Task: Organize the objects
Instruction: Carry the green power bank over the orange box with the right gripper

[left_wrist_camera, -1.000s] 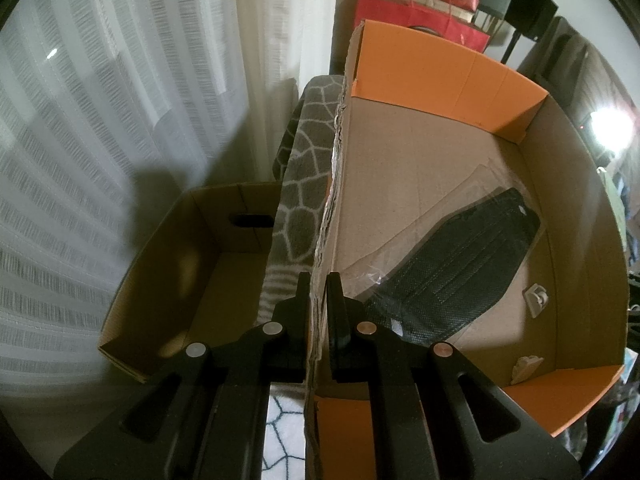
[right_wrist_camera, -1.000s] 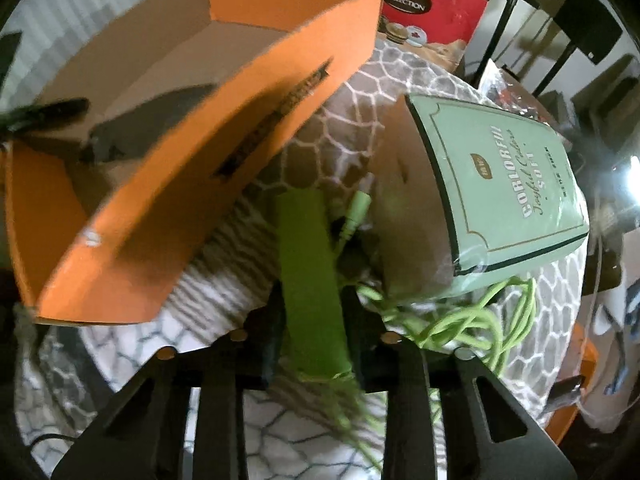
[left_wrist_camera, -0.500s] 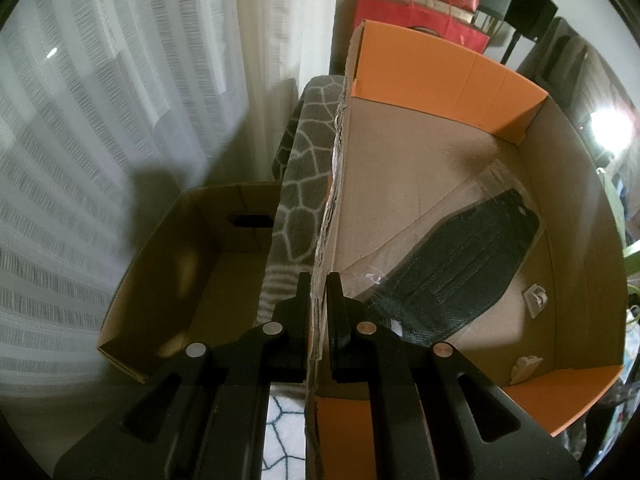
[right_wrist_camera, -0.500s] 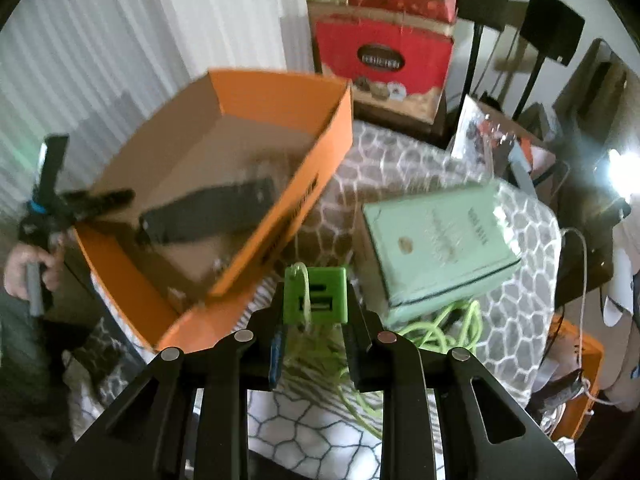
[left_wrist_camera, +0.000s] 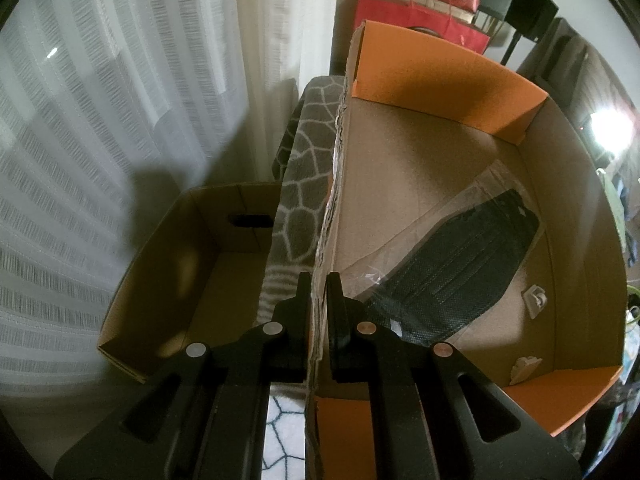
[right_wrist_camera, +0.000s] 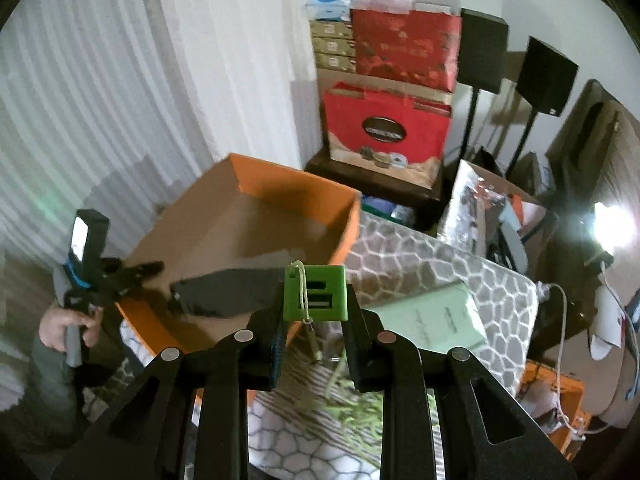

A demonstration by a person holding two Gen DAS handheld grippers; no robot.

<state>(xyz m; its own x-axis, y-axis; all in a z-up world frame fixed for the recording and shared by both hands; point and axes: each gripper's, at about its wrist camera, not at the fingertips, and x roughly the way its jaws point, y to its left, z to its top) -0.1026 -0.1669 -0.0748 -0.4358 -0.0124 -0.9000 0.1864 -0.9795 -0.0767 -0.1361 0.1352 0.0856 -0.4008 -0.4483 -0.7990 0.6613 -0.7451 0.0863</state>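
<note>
My right gripper (right_wrist_camera: pixel 314 300) is shut on a green charger block (right_wrist_camera: pixel 315 294) and holds it in the air above the table; its green cable (right_wrist_camera: pixel 344 396) hangs below. My left gripper (left_wrist_camera: pixel 318 284) is shut on the left wall of the orange cardboard box (left_wrist_camera: pixel 448 68). The box also shows in the right wrist view (right_wrist_camera: pixel 288 184), with the left gripper (right_wrist_camera: pixel 150 268) at its left wall. Inside lie a black mask pack (left_wrist_camera: pixel 452 264) in clear wrap and two small white clips (left_wrist_camera: pixel 534 300).
A plain brown box (left_wrist_camera: pixel 168 256) stands to the left by the white curtain (left_wrist_camera: pixel 120 80). A mint-green box (right_wrist_camera: pixel 436 320) lies on the grey honeycomb cloth (right_wrist_camera: pixel 420 248). Red gift boxes (right_wrist_camera: pixel 386 128), black speaker stands (right_wrist_camera: pixel 480 56) and clutter stand behind and right.
My right gripper has lifted the green charger up from beside the mint box and pulled back, so the view is now higher. The left gripper and box have stayed still.
</note>
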